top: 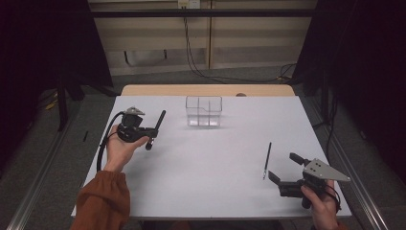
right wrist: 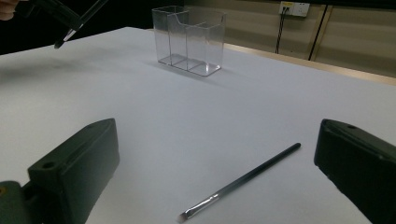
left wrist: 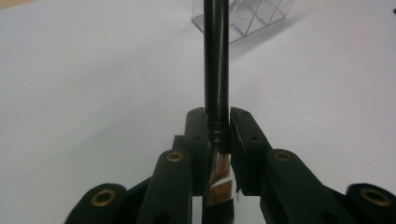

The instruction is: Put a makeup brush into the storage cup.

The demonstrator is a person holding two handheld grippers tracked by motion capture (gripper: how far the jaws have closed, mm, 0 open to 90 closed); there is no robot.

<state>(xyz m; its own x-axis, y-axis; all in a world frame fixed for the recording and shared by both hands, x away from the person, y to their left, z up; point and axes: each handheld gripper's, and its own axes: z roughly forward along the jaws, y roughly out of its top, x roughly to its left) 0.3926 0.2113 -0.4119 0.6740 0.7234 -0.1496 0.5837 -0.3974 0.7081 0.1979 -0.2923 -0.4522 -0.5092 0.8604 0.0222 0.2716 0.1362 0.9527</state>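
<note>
At the left of the high view, the left tool (top: 152,130) squeezes a thick black brush (top: 156,128) near its metal collar, off the counter (top: 210,158). It looks light, stiff and smooth. The right tool (top: 283,168) is wide open beside a thin brush (top: 266,160).

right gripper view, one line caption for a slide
Open right gripper facing a thin brush on the white table.

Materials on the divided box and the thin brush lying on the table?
Divided box: clear, glossy, probably acrylic or similar hard plastic; the table shows through its walls. Thin brush: slim dark matte handle, plastic or painted wood, cannot tell which; shiny silvery collar near the tip looks like metal.
</note>
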